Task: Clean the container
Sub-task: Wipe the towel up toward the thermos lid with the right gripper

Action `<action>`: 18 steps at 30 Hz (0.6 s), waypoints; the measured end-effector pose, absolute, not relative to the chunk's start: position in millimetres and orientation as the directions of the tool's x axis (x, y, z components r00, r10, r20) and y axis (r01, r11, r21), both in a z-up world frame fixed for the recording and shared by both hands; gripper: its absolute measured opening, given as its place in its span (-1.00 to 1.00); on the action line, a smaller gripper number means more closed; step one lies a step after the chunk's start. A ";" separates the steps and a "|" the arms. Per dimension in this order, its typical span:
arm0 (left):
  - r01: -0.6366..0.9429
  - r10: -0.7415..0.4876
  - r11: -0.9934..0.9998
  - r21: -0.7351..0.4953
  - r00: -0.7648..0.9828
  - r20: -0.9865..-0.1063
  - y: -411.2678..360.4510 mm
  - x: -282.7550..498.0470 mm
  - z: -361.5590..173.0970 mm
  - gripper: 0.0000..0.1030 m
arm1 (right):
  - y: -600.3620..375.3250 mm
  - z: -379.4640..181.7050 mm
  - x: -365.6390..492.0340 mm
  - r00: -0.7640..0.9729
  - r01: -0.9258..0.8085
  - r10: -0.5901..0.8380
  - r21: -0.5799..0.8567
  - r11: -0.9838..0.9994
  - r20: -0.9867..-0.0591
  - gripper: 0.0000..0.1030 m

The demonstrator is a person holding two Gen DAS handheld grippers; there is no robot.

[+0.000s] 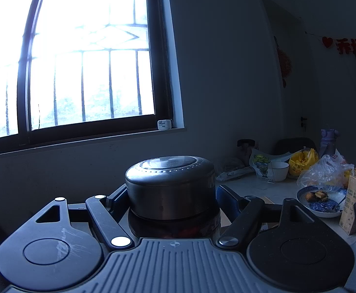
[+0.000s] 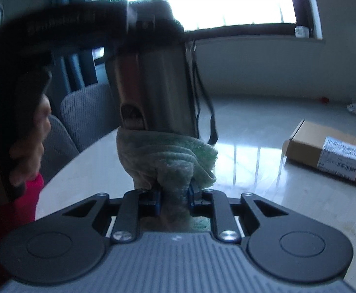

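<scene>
Two grippers are sharing the work. The left gripper (image 1: 172, 195) is clamping its jaws on the dark grey cylindrical metal container (image 1: 170, 185), just below its rounded lid, and is holding it upright above the pale glossy table (image 2: 251, 131). The right gripper (image 2: 174, 196) is pinching a folded green and beige terry cloth (image 2: 168, 156) between its closed jaws and is pressing the cloth against the bottom end of the container's brushed steel body (image 2: 153, 85).

To wipe well, I think the cloth should be kept flat on the steel and moved around the wall, while the left grip is staying firm, because the smooth metal could slip. The cloth looks soft and thick. A thin dark strap (image 2: 211, 119) is hanging beside the body; because of blur, I cannot tell where it is attached.
</scene>
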State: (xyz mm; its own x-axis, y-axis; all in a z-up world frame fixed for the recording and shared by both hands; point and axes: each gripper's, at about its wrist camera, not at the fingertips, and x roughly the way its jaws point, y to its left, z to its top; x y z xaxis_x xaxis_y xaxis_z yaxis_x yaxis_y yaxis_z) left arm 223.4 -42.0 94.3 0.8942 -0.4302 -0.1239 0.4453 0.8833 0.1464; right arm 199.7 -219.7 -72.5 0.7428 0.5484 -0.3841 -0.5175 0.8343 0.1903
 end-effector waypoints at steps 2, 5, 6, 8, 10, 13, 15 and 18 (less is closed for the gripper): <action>0.445 -0.430 0.883 0.147 0.894 -0.124 -42.4 223.8 94.3 0.50 | -214.3 -77.8 203.7 0.736 -0.518 0.544 0.181 0.836 -0.403 -0.62; 0.445 -0.430 0.883 0.147 0.894 -0.123 -42.5 224.4 93.9 0.50 | -209.3 -82.5 208.3 0.730 -0.515 0.536 0.174 0.839 -0.423 -0.62; 0.445 -0.430 0.883 0.148 0.894 -0.122 -42.1 223.1 93.1 0.50 | -208.6 -84.0 210.0 0.727 -0.515 0.536 0.175 0.839 -0.429 -0.62; 0.445 -0.430 0.883 0.148 0.894 -0.122 -41.9 223.2 93.2 0.50 | -206.6 -87.1 213.8 0.719 -0.513 0.534 0.178 0.840 -0.445 -0.62; 0.445 -0.430 0.883 0.147 0.894 -0.122 -41.1 223.4 93.7 0.50 | -203.6 -91.1 219.9 0.711 -0.509 0.529 0.179 0.842 -0.464 -0.62; 0.445 -0.430 0.883 0.148 0.895 -0.122 -41.5 223.0 94.0 0.50 | -203.3 -91.9 226.2 0.707 -0.509 0.531 0.187 0.840 -0.467 -0.62; 0.445 -0.431 0.883 0.148 0.894 -0.122 -41.0 222.7 93.5 0.50 | -202.8 -91.8 227.9 0.710 -0.506 0.530 0.188 0.842 -0.464 -0.62; 0.446 -0.431 0.883 0.148 0.894 -0.122 -40.7 222.3 93.2 0.50 | -200.2 -90.6 217.8 0.722 -0.502 0.527 0.186 0.845 -0.449 -0.62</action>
State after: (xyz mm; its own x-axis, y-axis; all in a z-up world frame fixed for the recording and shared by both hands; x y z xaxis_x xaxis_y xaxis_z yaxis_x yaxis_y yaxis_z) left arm 222.3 -40.7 93.2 0.8942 -0.4308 -0.1217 0.4456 0.8829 0.1483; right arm 217.8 -200.2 -90.6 0.7215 0.5272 -0.4488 -0.5018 0.8448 0.1857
